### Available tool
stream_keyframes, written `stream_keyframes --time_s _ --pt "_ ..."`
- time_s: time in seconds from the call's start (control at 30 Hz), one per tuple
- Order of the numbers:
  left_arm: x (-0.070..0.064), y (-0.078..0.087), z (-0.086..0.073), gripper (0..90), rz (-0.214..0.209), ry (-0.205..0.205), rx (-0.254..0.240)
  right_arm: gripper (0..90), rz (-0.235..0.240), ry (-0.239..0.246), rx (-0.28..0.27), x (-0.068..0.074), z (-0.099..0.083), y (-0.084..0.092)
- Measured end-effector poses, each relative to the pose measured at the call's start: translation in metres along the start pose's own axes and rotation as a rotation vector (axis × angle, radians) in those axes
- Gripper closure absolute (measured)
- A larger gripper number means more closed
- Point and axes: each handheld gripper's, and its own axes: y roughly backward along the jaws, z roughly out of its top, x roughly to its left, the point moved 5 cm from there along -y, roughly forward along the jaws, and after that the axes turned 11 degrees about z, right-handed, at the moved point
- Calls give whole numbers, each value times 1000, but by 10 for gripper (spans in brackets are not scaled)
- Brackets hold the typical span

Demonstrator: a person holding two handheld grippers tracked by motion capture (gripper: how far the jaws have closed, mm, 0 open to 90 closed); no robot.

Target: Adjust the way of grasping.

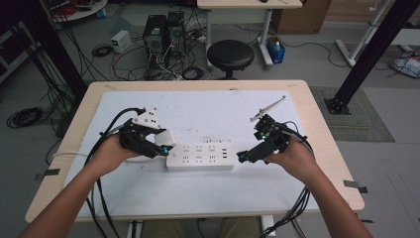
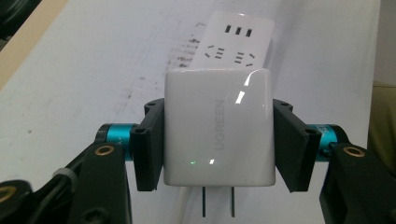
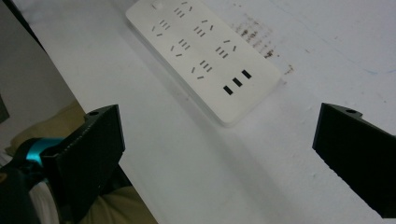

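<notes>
The left gripper (image 1: 159, 144) is clamping a white charger (image 2: 217, 126) by its two side faces, the pads pressing flat against it. In the left gripper view the charger's two metal prongs are pointing toward six o'clock, back toward the camera, with its lettering running along the twelve-to-six line. The white power strip (image 1: 200, 156) is lying flat on the white table cover (image 1: 198, 106), its long axis running nine to three in the high view, the charger sitting at its nine o'clock end. The right gripper (image 1: 246, 155) is hanging at the strip's three o'clock end, jaws spread wide with nothing between them
</notes>
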Motion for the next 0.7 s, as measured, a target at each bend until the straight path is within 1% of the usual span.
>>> stream_keyframes --time_s 0.03,0.07,0.1,0.13,0.17,0.2,0.23,0.3,0.43,0.5,0.57,0.6,0.63,0.7 --pt "-2 -1 1 424 -6 -11 2 15 10 -1 -10 1 1 -1" --pt "-5 -4 4 424 -9 -12 -3 15 22 -12 -15 3 2 -1" --pt "-7 -5 5 424 -13 -27 -2 16 41 -17 -31 3 4 -1" --pt "-9 -6 7 424 -18 -28 -10 16 58 -24 -42 4 4 -1" --pt "-12 -7 9 424 -22 -30 -13 15 74 -34 -55 4 5 0" --pt "-13 -8 10 424 -24 -40 -16 16 87 -50 -65 5 5 0" --pt "-16 -10 12 424 -25 -42 -21 16 95 -52 -74 5 6 0" --pt "-21 -13 16 425 -39 -68 -27 16 120 -73 -97 5 7 1" --pt "-30 -18 24 424 -60 -96 -42 17 157 -106 -124 7 10 0" --pt "-34 -20 28 424 -70 -115 -51 17 195 -146 -140 8 11 -1" --pt "-38 -21 32 424 -72 -120 -60 22 233 -186 -151 10 12 -3" --pt "-39 -22 34 425 -75 -122 -68 39 252 -197 -157 10 13 -4" --pt "-41 -22 36 425 -78 -124 -74 39 271 -218 -165 11 14 -5" --pt "-44 -24 39 425 -85 -128 -85 39 305 -242 -177 12 15 -7"
